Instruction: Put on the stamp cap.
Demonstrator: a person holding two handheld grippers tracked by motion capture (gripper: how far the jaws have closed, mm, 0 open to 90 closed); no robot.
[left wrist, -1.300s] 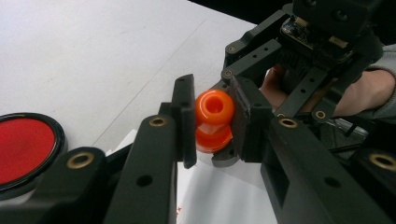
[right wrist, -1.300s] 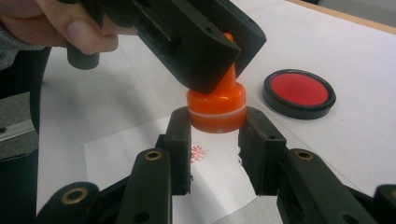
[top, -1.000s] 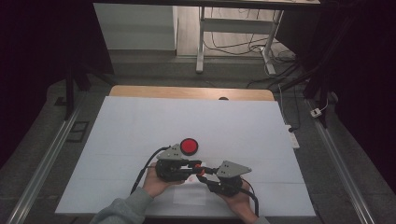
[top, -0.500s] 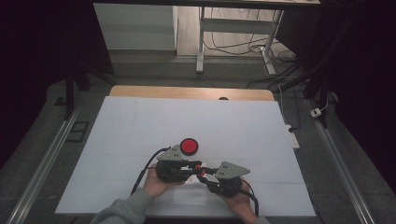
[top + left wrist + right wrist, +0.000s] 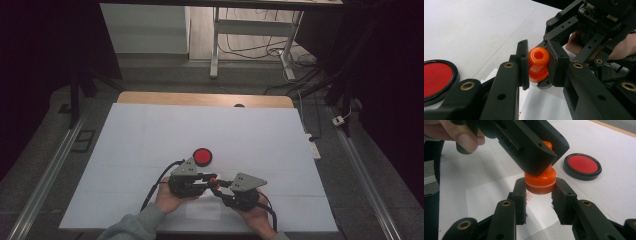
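Clamping the same orange stamp [image 5: 538, 64] from two sides, the left gripper [image 5: 537, 65] has its jaws closed on the knob at the top, while the right gripper [image 5: 539, 195] has its jaws closed on the wider base. Under the stamp lies a white paper sheet [image 5: 499, 200] bearing a faint red mark. Just beyond, a red ink pad [image 5: 202, 156] sits on the white table [image 5: 150, 130].

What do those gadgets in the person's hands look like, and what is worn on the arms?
Both the left gripper and right gripper are black, jointed metal with brass-coloured pivot pins and flat black jaws. Each carries a grey three-cornered plate on top and trails a black cable. The left arm wears a grey sleeve.
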